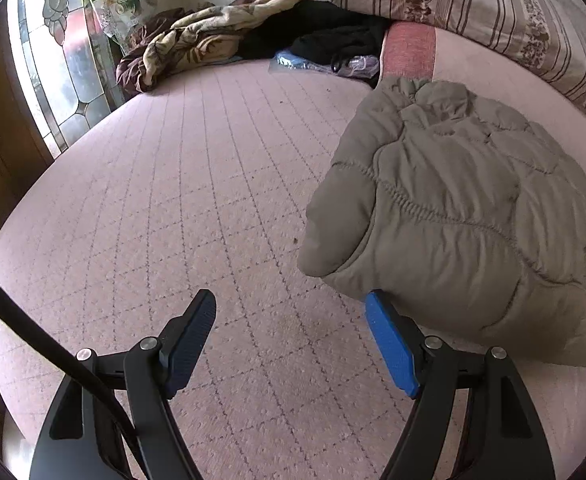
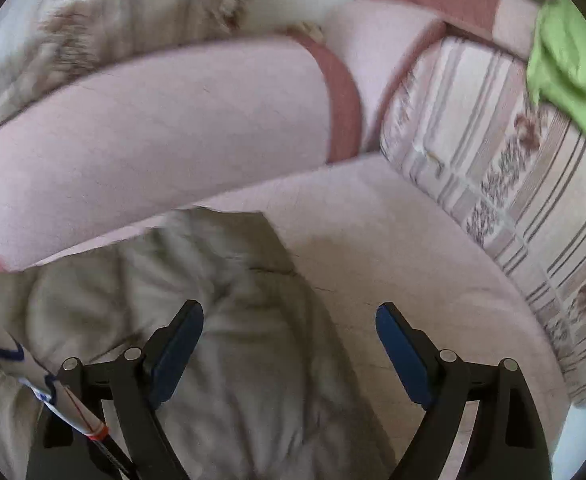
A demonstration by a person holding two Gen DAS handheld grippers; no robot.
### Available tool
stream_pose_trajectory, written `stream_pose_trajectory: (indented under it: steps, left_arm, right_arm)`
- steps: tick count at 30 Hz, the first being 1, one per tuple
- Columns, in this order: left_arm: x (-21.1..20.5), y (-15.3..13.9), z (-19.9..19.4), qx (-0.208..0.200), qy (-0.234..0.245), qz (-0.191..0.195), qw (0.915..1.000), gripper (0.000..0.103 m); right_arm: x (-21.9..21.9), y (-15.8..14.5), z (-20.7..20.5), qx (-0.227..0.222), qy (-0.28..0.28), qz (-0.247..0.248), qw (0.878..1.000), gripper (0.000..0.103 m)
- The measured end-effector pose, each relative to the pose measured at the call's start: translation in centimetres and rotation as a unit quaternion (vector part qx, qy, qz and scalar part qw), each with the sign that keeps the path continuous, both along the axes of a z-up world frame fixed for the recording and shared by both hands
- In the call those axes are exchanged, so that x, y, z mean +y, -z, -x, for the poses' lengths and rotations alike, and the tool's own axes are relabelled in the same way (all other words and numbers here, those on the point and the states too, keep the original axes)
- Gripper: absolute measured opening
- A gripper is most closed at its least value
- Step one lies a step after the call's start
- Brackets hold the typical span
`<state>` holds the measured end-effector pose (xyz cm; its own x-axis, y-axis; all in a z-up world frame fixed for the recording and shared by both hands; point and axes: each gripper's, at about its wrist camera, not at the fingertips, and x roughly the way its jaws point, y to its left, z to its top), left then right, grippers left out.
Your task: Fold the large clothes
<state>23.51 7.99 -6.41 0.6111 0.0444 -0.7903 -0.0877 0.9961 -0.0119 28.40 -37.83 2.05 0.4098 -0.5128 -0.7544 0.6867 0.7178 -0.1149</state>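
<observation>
While left view lacks it: green cloth [image 2: 573,60], rt view only.

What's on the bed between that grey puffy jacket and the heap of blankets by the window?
Nothing: in the left wrist view only bare pink bedspread stretches between the grey puffy jacket and the heap of blankets.

Jacket [image 1: 453,208]: quilted grey-taupe. Mattress [image 1: 173,200]: pale pink with a faint dark grid. Pillow [image 1: 473,4]: cream, brown stripes and floral bands. Bolster [image 2: 153,120]: pink, dusty-red band. Cloth [image 2: 573,64]: lime green. Blanket [image 1: 197,40]: beige and maroon leaf print. Pads [image 1: 389,344]: blue.
</observation>
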Motion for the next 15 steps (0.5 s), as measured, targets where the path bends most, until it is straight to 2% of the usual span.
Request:
stream_pose_trajectory:
  steps: [4,8,12,14,15]
  left_arm:
    - [0.6,-0.7,0.5,-0.01,-0.001,0.01,0.9999,0.076]
    - [1.1,-1.5,1.3,-0.02,0.004,0.025,0.9995,0.076]
    - [1.9,-2.2,1.5,-0.025,0.006,0.046,0.9986,0.076]
    - [2.2,-2.3,1.4,-0.023,0.006,0.054,0.9983,0.076]
    - [2.3,-2.4,1.4,-0.023,0.006,0.057,0.9981,0.076]
  right_arm:
    - [6.2,-2.4,0.7,-0.022,-0.069,-0.008,0.997,0.092]
    - [12.9,-2.3,-0.5,-0.016,-0.138,-0.008,0.99,0.091]
    - [18.2,0.4,-2.7,0.002,-0.171,-0.02,0.985,0.091]
    - [19.3,2.3,-3.7,0.023,-0.179,-0.012,0.983,0.09]
    - [20.1,3.9,-4.2,0.04,-0.179,0.008,0.983,0.091]
